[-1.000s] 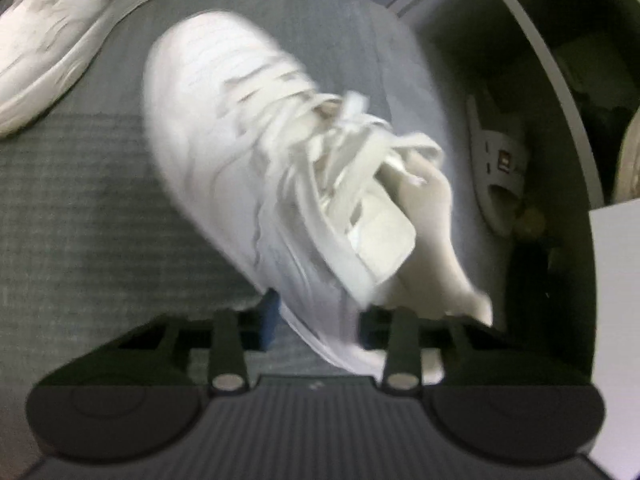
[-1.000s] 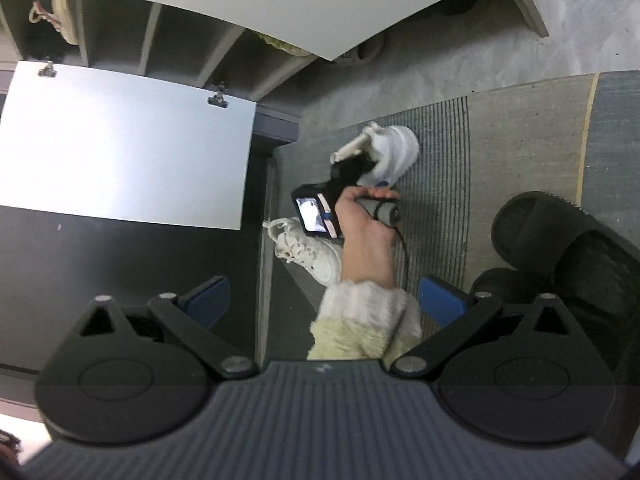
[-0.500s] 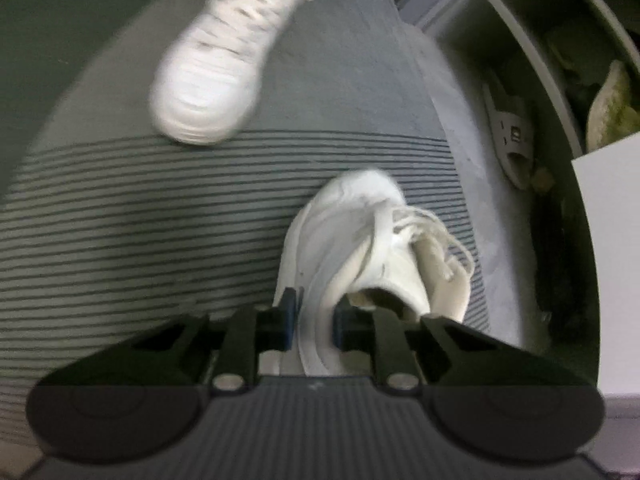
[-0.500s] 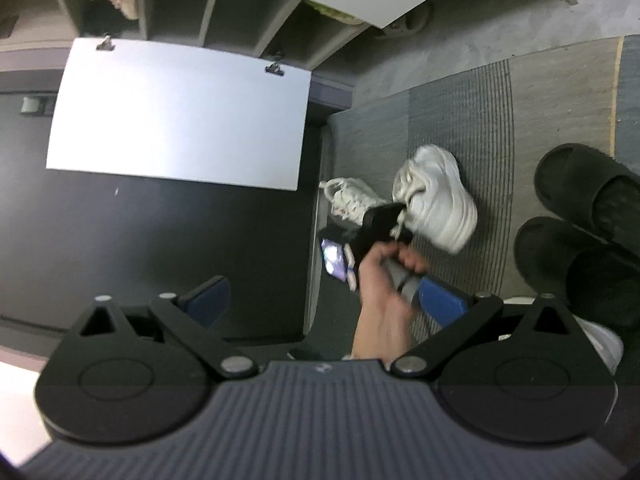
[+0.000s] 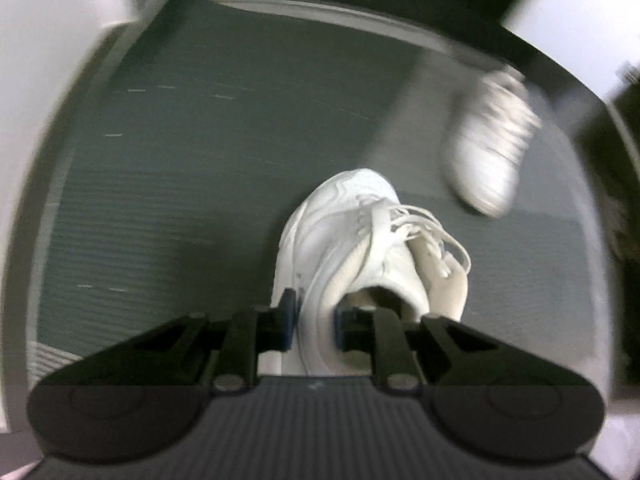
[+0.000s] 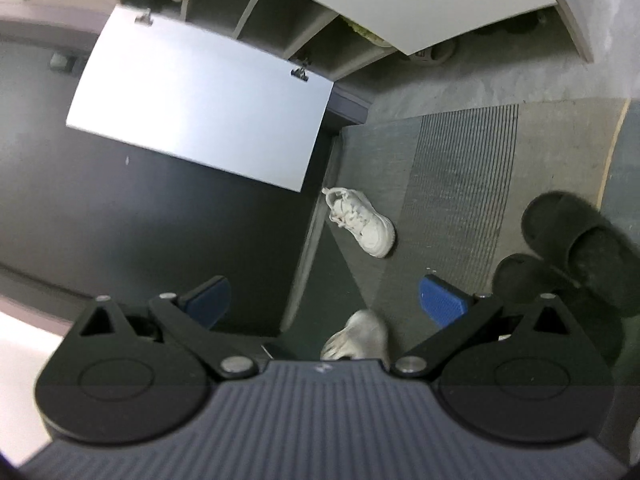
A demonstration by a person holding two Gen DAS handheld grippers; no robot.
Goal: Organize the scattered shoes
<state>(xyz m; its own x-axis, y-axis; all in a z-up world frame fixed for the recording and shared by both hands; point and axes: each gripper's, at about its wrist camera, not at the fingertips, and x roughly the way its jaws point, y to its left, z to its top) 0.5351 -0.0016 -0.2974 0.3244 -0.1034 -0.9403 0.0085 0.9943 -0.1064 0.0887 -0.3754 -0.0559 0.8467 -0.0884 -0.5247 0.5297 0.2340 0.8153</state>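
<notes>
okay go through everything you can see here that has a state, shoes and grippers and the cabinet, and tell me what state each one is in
Left gripper: shut on the held white sneaker's heel collar.
Held white sneaker: gripped, toe pointing away, laces loose.
Second white sneaker: on the mat, upright, ungripped.
Right gripper: open, nothing between the pads.
Black slippers: side by side on the floor, upright.
Cabinet door: swung open.
Mat: flat on the floor.

A grey striped mat covers the concrete floor at right. A white board hangs upper left over a dark wall; open cubbies line the top.
</notes>
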